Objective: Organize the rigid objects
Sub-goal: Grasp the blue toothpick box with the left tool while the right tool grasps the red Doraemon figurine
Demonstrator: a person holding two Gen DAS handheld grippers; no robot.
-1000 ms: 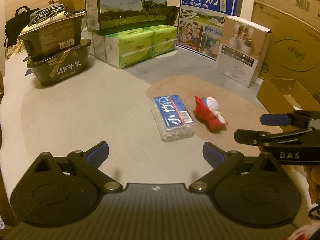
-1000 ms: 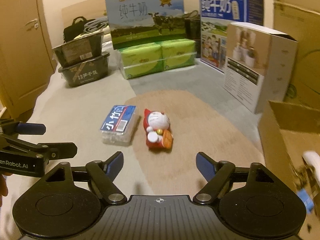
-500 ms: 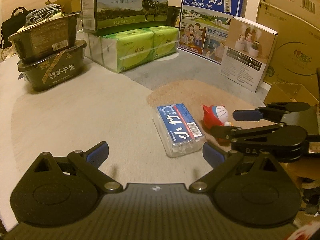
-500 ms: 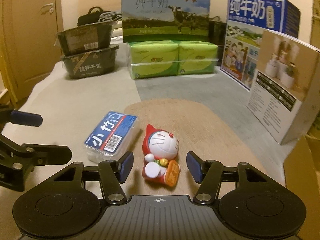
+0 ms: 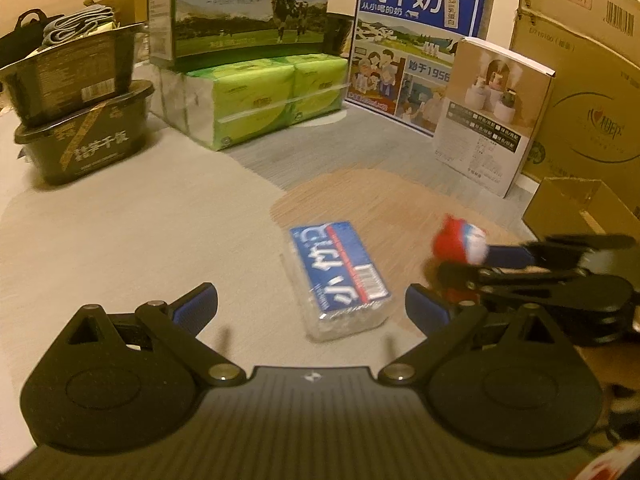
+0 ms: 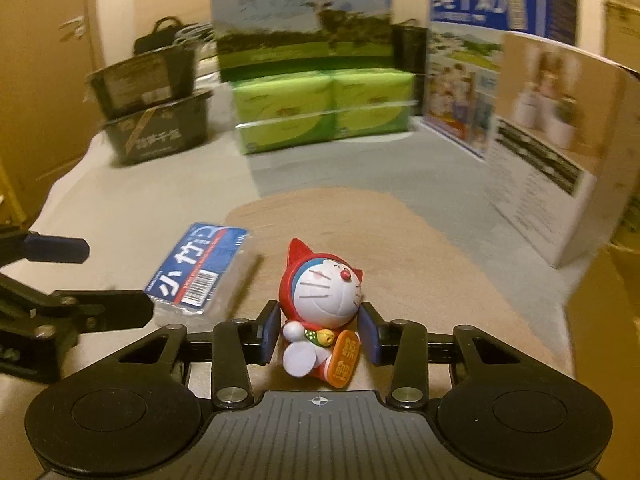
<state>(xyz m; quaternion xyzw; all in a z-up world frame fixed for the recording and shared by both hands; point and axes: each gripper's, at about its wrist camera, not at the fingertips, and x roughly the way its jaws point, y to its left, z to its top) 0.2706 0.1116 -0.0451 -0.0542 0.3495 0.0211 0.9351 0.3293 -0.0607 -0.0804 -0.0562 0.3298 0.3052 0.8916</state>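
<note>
Item: cat figurine [image 6: 322, 312], red-hooded, between the jaws of the right gripper [image 6: 319, 334].

Sits upright on the brown patch of the worktop [image 6: 420, 240], long axis vertical, facing the right wrist camera; the jaws are closing narrow on its flanks, pads at or just off its sides. Clear box with blue label [image 5: 340, 276] lies flat at 12 o'clock from the left gripper [image 5: 312, 308], jaws wide and empty, long axis running roughly 11 to 5. Cardboard box [image 5: 576, 208] at 2 o'clock.

Stacked dark food tubs [image 5: 76, 120] far left, green tissue packs [image 5: 260, 100] under a milk carton [image 5: 248, 4].
</note>
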